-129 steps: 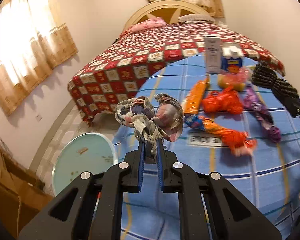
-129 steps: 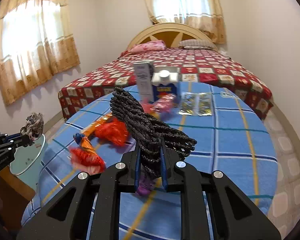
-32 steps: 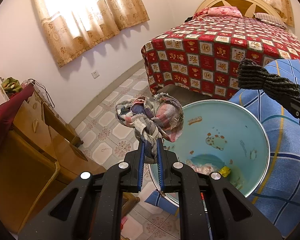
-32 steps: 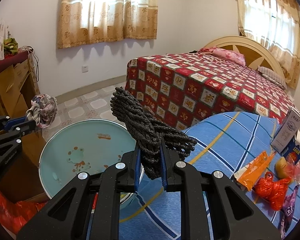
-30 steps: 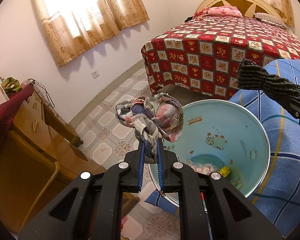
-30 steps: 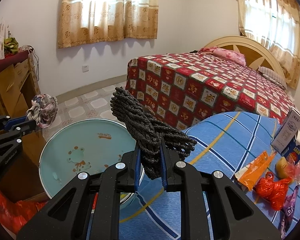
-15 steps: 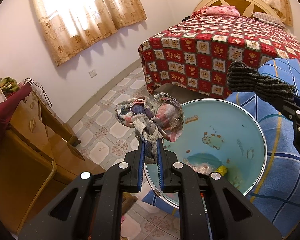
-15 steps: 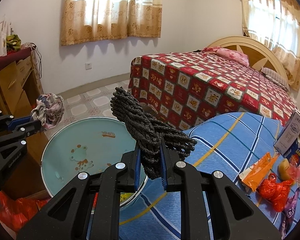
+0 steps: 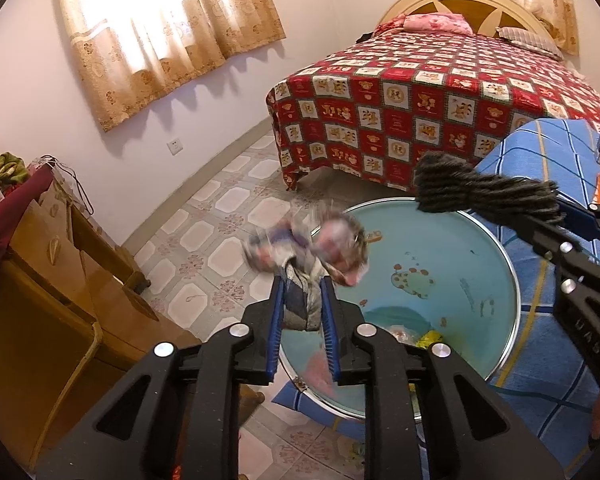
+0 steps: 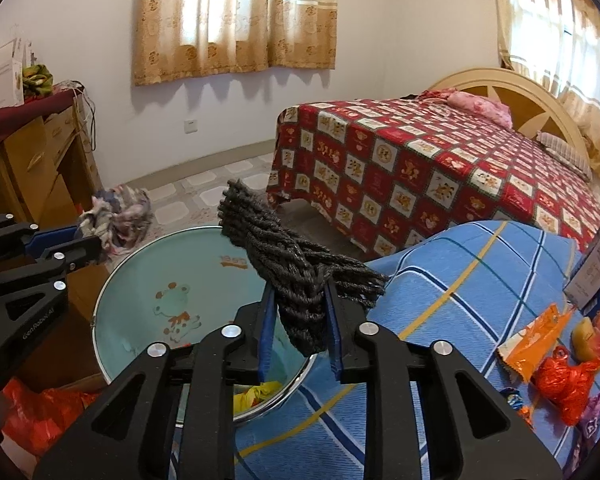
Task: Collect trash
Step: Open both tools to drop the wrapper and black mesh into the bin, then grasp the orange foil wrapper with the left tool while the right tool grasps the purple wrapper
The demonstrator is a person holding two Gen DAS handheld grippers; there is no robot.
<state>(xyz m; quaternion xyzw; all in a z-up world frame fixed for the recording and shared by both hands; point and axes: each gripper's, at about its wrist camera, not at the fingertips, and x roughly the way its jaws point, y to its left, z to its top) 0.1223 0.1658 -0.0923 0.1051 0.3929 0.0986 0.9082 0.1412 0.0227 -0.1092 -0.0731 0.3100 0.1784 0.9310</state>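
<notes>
left gripper [image 9: 303,312]: jaws parted, rag bundle [image 9: 308,248] loose between, over bin [image 9: 496,248] rim. right gripper [image 10: 300,320]: parted, dark cord bundle [image 10: 296,256] unclamped.

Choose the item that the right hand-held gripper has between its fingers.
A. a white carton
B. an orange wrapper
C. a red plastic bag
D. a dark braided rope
D: in the right wrist view the dark rope sits between the fingers of the right hand-held gripper, beside the bin.
</notes>
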